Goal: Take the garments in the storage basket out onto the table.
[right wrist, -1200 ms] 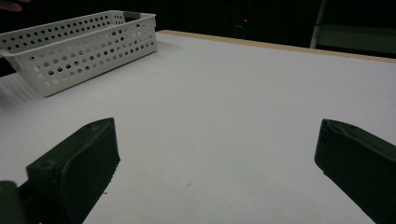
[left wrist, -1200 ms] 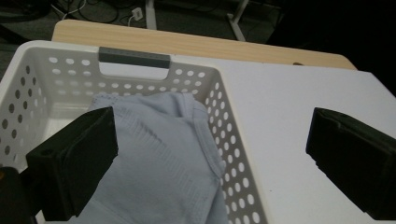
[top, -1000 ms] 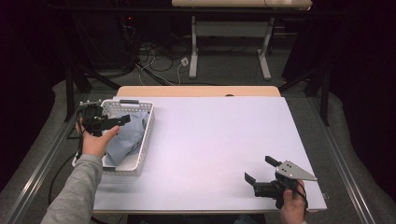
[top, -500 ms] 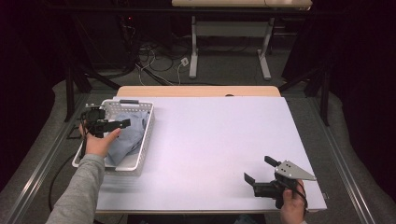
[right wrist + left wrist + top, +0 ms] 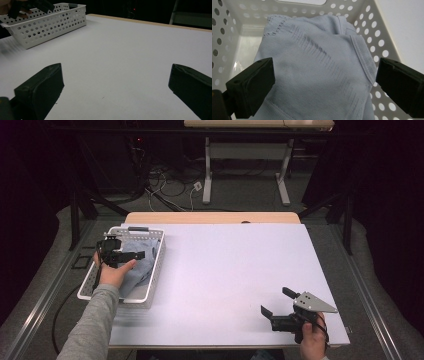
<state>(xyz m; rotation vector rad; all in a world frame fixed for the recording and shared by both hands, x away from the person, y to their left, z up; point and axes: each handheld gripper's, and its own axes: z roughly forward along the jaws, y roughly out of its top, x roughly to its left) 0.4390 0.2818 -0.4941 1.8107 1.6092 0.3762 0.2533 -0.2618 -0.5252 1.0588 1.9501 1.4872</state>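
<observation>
A pale blue garment (image 5: 141, 262) (image 5: 317, 72) lies bunched in a white perforated basket (image 5: 154, 270) (image 5: 384, 45) at the table's left side. My left gripper (image 5: 131, 254) (image 5: 323, 87) hovers over the basket, open, its jaws spread wide above the cloth with nothing between them. My right gripper (image 5: 276, 302) (image 5: 115, 92) rests low near the table's front right corner, open and empty, and points across the table. The basket (image 5: 50, 25) stands far off at the upper left in the right gripper view.
The white tabletop (image 5: 235, 270) stretches broad and bare between the basket and the right gripper. A wooden strip (image 5: 210, 217) runs along the far edge. Beyond it lie a dark floor, cables and table legs (image 5: 206, 170).
My left gripper has drifted slightly toward the near side of the basket, staying over the garment. The right gripper has hardly moved.
</observation>
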